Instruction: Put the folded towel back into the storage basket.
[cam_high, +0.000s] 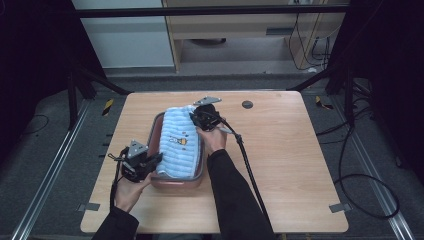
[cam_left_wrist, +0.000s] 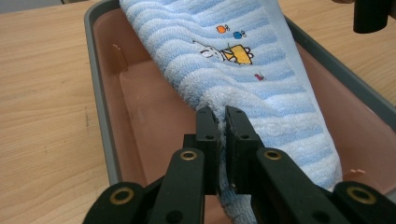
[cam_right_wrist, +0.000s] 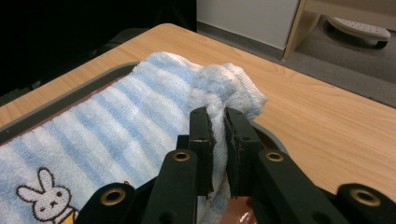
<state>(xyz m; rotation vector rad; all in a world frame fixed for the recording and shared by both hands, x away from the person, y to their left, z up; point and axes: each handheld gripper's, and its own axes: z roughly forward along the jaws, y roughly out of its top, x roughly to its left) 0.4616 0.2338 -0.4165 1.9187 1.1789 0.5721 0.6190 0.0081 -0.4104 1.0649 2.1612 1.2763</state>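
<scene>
Both pairs of black jaws are pinching towel cloth: the left gripper (cam_left_wrist: 221, 116) is holding the near end of the blue striped towel (cam_high: 178, 145), the right gripper (cam_right_wrist: 217, 117) its bunched far corner. The towel is lying along the pink tray (cam_high: 157, 131), its long axis running from the person toward the table's far edge (cam_high: 280, 95). It looks like a two-handed lift or laying-in; next, both hands probably need to be moving together, keeping the cloth taut.

The towel (cam_high: 176, 145) hides most of the tray (cam_high: 156, 131) floor. In the left gripper view the towel's near end runs off the bottom edge behind the claw (cam_left_wrist: 221, 122).
</scene>
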